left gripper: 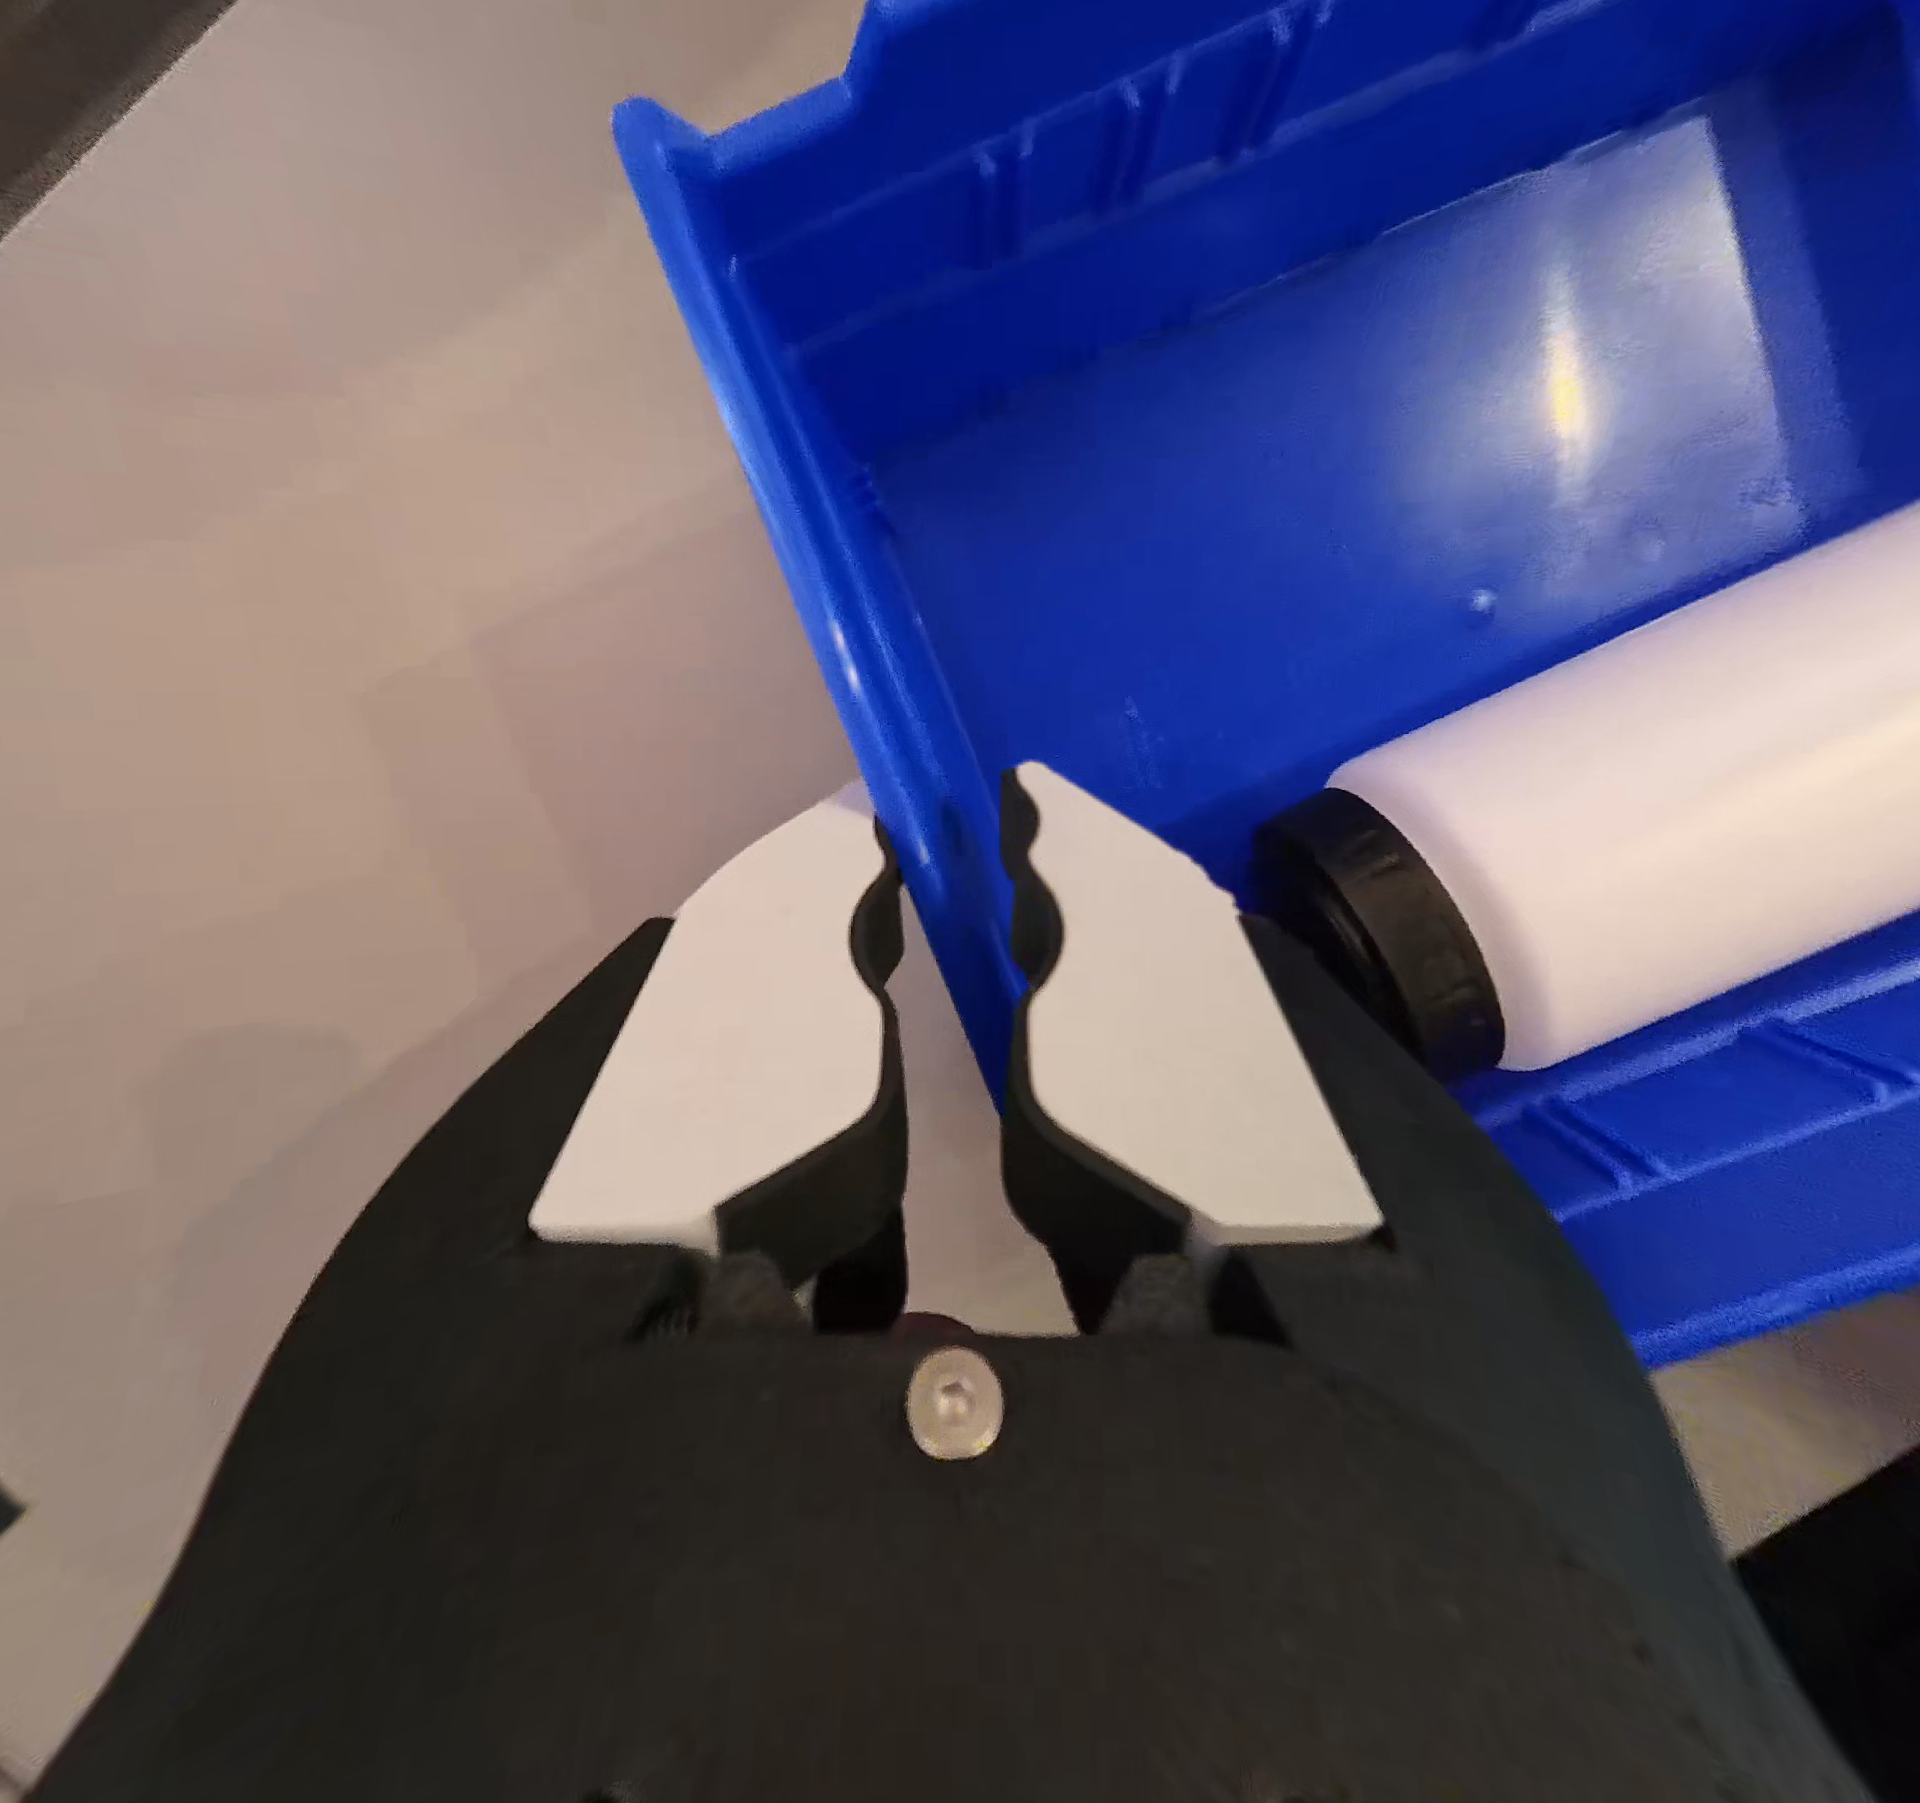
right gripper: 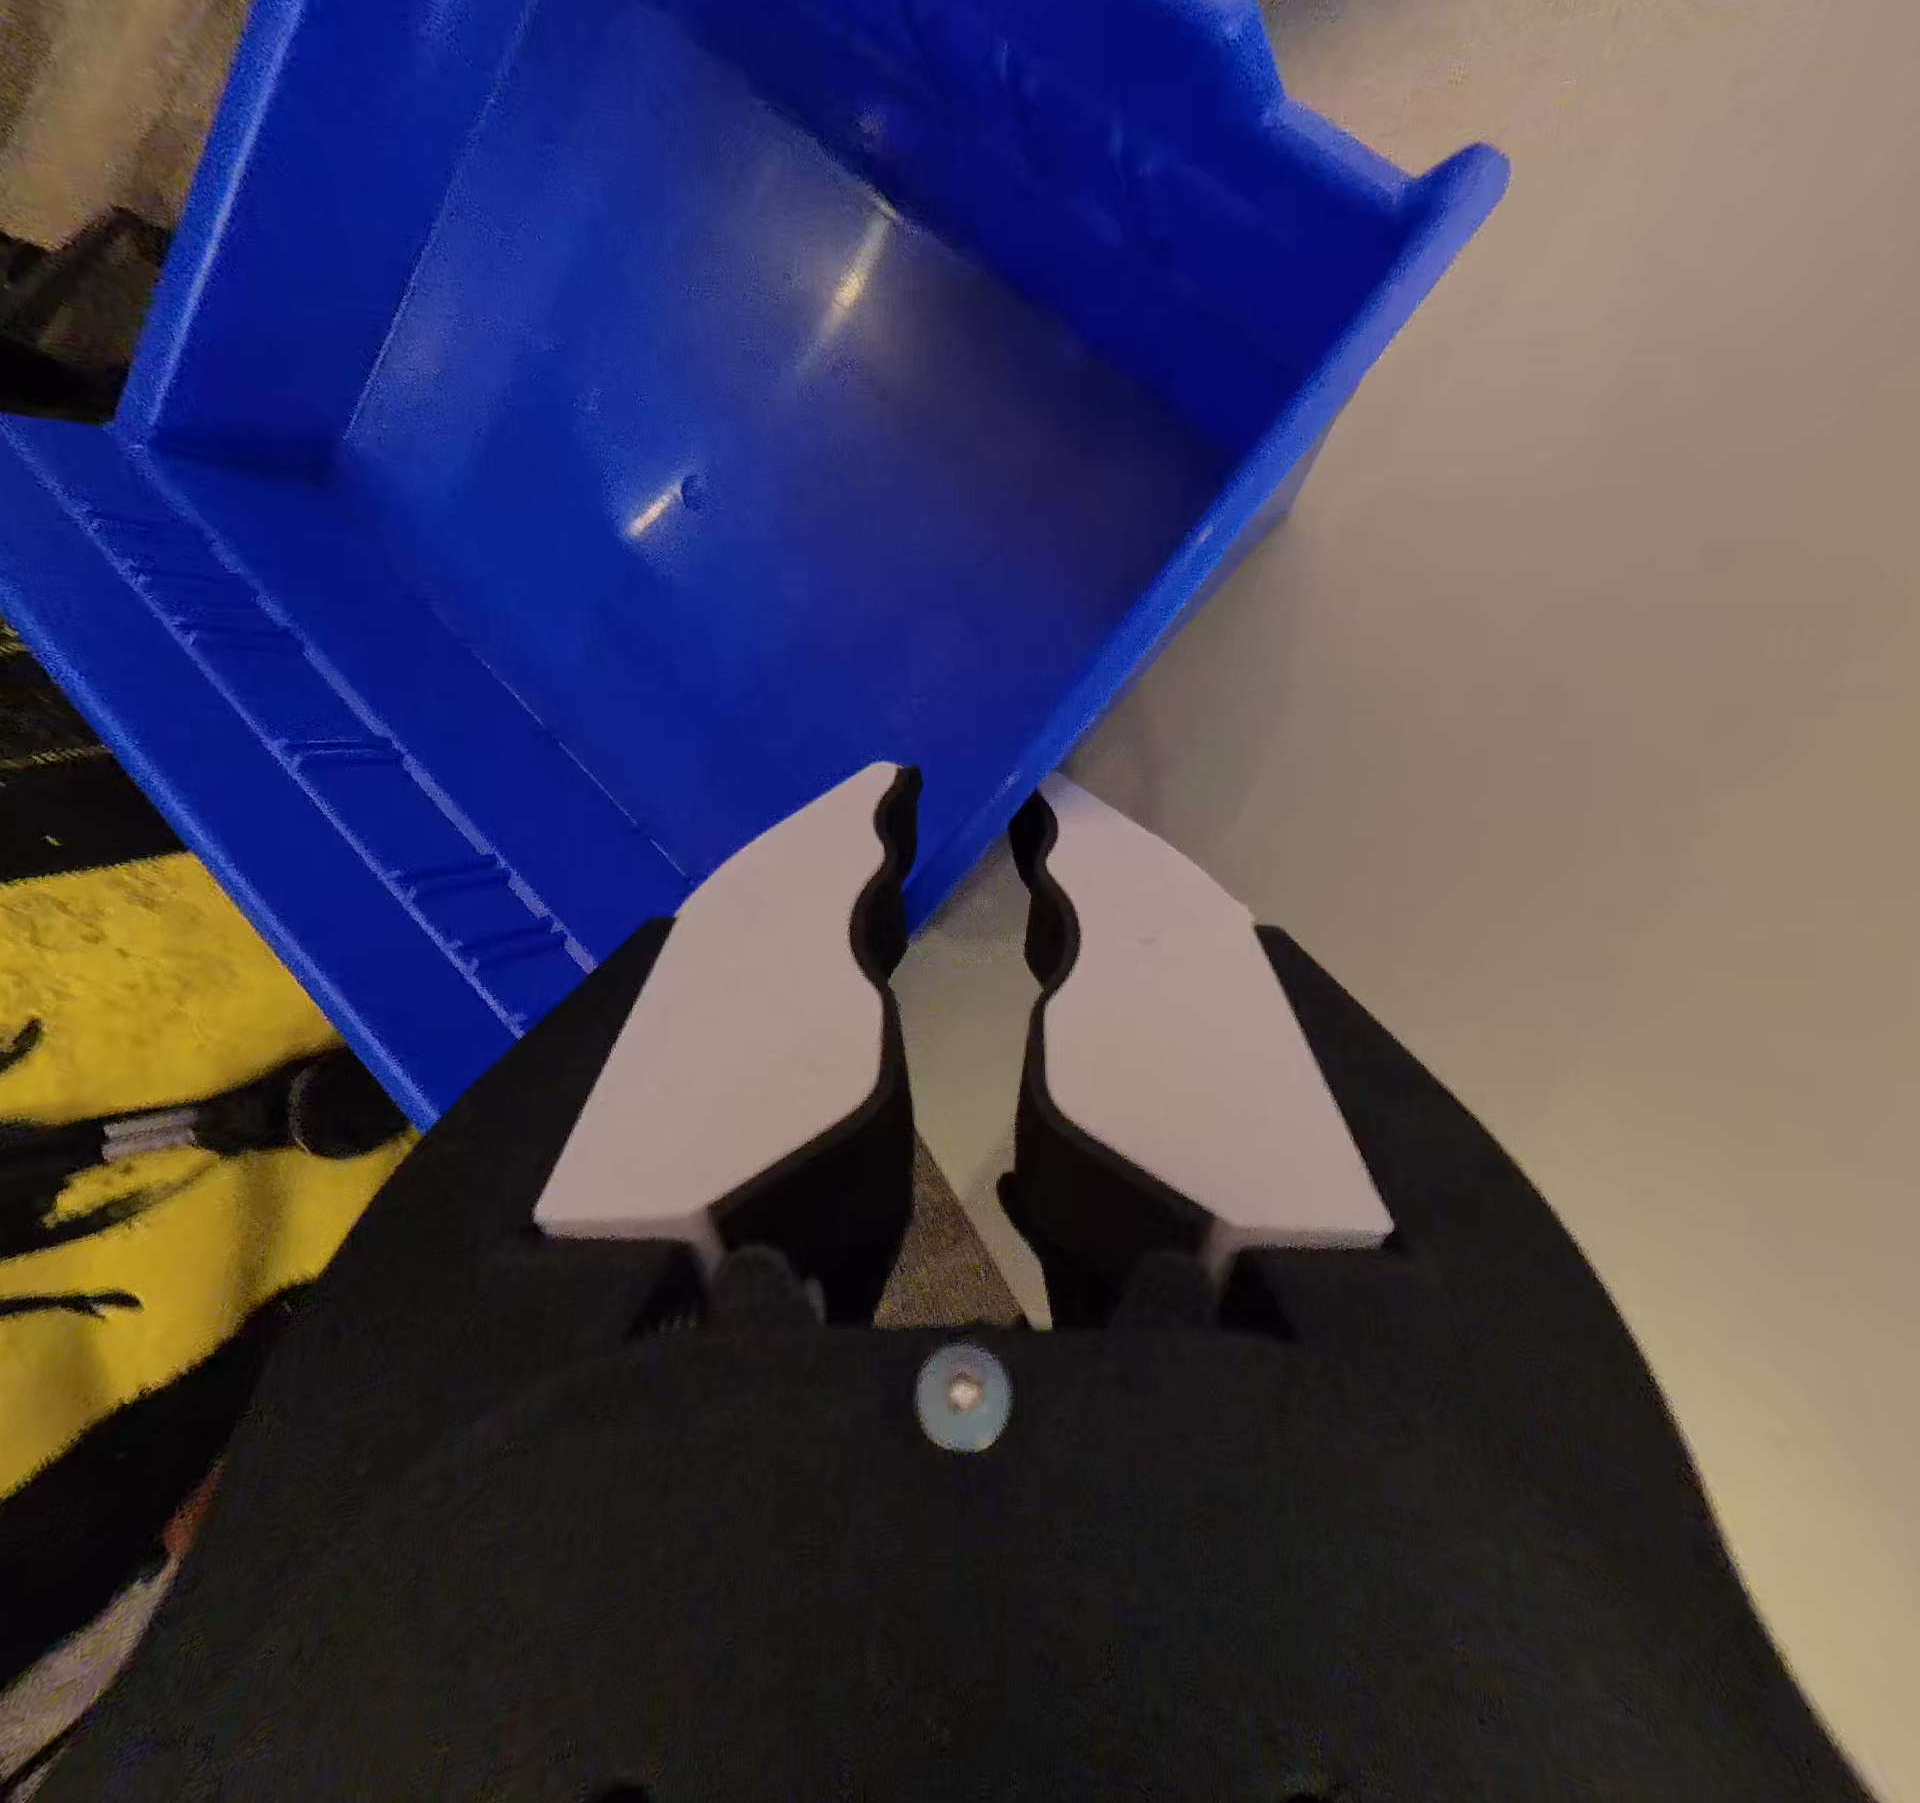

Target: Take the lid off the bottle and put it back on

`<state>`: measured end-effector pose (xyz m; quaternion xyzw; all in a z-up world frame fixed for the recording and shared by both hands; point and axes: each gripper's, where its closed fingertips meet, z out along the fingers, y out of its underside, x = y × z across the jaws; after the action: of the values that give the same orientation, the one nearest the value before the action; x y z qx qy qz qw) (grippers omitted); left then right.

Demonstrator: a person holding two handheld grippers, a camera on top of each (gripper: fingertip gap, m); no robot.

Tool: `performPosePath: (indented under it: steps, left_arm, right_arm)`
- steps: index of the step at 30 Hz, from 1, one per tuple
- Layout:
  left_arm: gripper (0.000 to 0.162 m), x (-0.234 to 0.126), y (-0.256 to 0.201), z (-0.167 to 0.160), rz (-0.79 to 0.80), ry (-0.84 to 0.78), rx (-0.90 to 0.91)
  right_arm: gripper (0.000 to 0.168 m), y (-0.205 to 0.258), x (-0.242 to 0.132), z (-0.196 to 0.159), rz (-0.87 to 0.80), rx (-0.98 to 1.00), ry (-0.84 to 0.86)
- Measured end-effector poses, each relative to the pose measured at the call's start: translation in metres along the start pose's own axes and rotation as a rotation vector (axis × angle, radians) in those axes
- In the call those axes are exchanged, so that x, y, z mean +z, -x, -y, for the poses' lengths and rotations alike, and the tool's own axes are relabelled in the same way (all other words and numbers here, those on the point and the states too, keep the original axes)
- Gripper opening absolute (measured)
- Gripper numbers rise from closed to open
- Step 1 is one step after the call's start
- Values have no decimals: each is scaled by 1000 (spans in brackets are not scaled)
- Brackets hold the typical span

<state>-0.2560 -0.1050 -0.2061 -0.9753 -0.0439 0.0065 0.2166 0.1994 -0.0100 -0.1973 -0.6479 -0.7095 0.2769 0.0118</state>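
Left wrist view shows the bottle (left gripper: pixel 1683 839), a smooth white cylinder, lying on its side in a blue bin (left gripper: pixel 1299 548), with its lid (left gripper: pixel 1382 932), a black ribbed screw cap, on the neck and resting close to the near wall. In the right wrist view a blue bin (right gripper: pixel 727 423) shows no bottle at all; whether it is the same bin from another side I cannot tell.

The left gripper (left gripper: pixel 951 818) straddles the bin's near wall, its 2 fingers close on either side of the rim and seemingly pinching it. The right gripper (right gripper: pixel 966 818) sits at a bin corner, slightly parted; the left finger appears to touch the rim while the right one stands clear over the table (right gripper: pixel 1558 610), so nothing is held.

As I judge it, the lid has not been handled yet. Risks from here: the round, glossy bottle could roll across the slick bin floor if the bin is tilted or tugged by its wall. Lying low beside the wall, the cap leaves little room for fingers, so a grasp could catch the rim instead. Hard, smooth plastic may slip in the wavy black pads (left gripper: pixel 883 922); the cap's ridges should grip better than the body. The bin itself is rigid, moulded, with ribbed side walls.
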Motion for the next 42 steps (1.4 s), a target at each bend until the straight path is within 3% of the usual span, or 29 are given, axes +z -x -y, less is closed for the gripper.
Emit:
performPosePath:
  steps: [1,11,16,25,34,42]
  left_arm:
    - [14,-2,11,-4,12,19,17]
    - [16,-5,96,-14,139,207,218]
    - [20,4,134,5,215,235,309]
    - [29,32,195,63,360,282,494]
    - [35,57,227,116,410,268,612]
    - [37,66,242,136,446,265,666]
  right_arm:
    - [18,-13,-6,-3,-12,-1,22]
    - [8,-181,-67,2,-246,-174,303]
    - [12,-274,-92,28,-394,-223,436]
    - [21,-409,-112,98,-589,-247,519]
    - [26,-488,-115,154,-690,-247,522]
    - [29,-513,-114,173,-717,-275,536]
